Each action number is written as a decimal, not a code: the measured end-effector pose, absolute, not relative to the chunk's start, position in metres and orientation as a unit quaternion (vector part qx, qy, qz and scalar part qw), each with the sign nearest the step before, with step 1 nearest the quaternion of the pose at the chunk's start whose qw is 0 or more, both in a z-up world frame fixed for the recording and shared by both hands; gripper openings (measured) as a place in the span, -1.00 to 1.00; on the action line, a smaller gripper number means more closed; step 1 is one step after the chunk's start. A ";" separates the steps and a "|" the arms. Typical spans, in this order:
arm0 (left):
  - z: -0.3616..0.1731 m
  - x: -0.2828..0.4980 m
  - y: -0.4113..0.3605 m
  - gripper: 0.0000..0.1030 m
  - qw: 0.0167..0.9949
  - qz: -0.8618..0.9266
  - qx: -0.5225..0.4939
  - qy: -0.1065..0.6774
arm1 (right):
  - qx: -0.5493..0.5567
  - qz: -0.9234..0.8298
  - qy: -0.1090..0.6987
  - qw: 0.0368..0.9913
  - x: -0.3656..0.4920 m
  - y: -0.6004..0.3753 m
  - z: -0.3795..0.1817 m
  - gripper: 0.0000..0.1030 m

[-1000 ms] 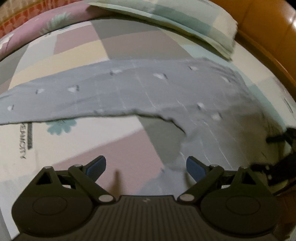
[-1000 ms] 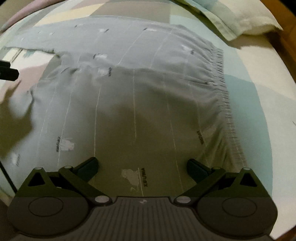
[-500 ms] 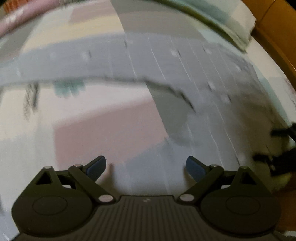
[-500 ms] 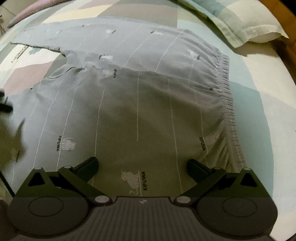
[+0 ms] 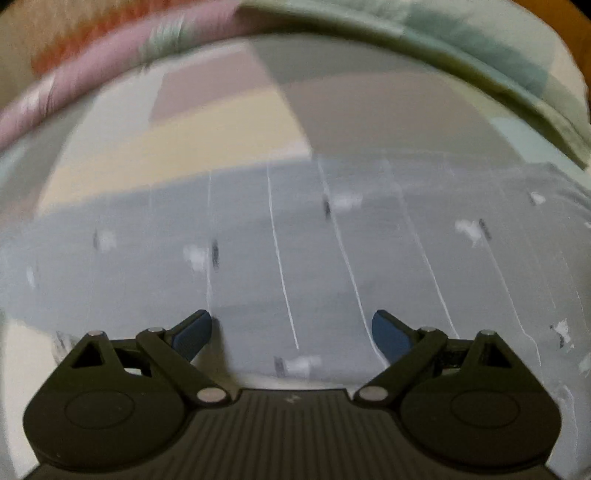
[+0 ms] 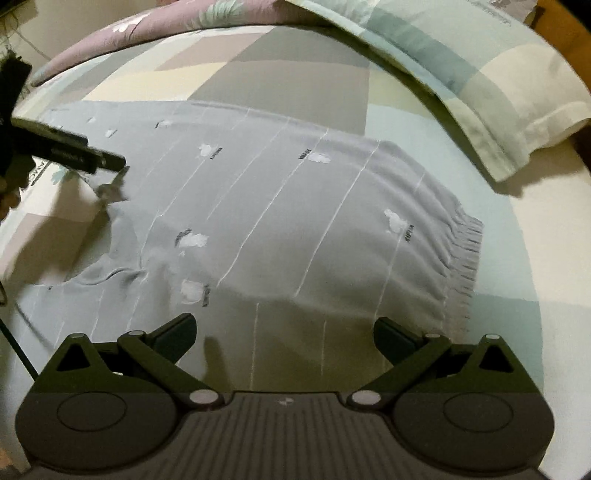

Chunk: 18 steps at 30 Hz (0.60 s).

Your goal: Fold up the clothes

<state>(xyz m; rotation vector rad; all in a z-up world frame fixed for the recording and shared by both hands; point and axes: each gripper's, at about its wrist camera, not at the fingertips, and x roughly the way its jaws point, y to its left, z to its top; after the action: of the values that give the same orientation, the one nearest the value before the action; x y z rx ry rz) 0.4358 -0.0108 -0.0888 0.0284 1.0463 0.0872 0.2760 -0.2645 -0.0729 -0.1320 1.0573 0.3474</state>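
Note:
Grey trousers (image 6: pixel 295 221) with thin white lines and small white prints lie spread flat on a patchwork bedsheet (image 6: pixel 288 74). Their gathered waistband (image 6: pixel 461 266) is at the right. My right gripper (image 6: pixel 284 328) is open and hovers over the near part of the cloth, holding nothing. In the blurred left wrist view, my left gripper (image 5: pixel 291 328) is open just above a trouser leg (image 5: pixel 332 258). A left gripper finger (image 6: pixel 85 155) shows at the left of the right wrist view, near the crotch seam.
A checked pillow (image 6: pixel 480 92) lies at the far right of the bed, also in the left wrist view as pillow (image 5: pixel 480 74). A purple quilt (image 6: pixel 147 26) runs along the far edge. Bare sheet surrounds the trousers.
The left gripper has swung forward onto the far trouser leg, blurring its view. The right gripper has moved forward over the cloth. Both stay open.

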 end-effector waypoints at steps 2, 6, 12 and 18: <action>-0.088 0.437 -0.004 0.85 0.866 0.041 0.008 0.499 | -0.079 0.173 0.501 0.844 0.277 -0.264 -0.078 1.00; -0.088 0.440 0.009 0.85 0.867 0.041 -0.002 0.497 | -0.108 0.180 0.497 0.842 0.275 -0.261 -0.086 1.00; -0.087 0.443 0.028 0.85 0.868 0.041 -0.018 0.494 | -0.122 0.162 0.495 0.845 0.273 -0.254 -0.088 1.00; -0.088 0.439 0.047 0.85 0.856 0.014 -0.026 0.515 | -0.114 0.128 0.529 0.831 0.281 -0.247 -0.082 1.00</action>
<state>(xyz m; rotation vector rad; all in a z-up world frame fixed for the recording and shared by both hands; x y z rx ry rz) 0.4392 0.0473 -0.0875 -0.0557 1.0832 0.0297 0.2812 -0.2467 -0.0822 -0.2418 1.1211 0.2705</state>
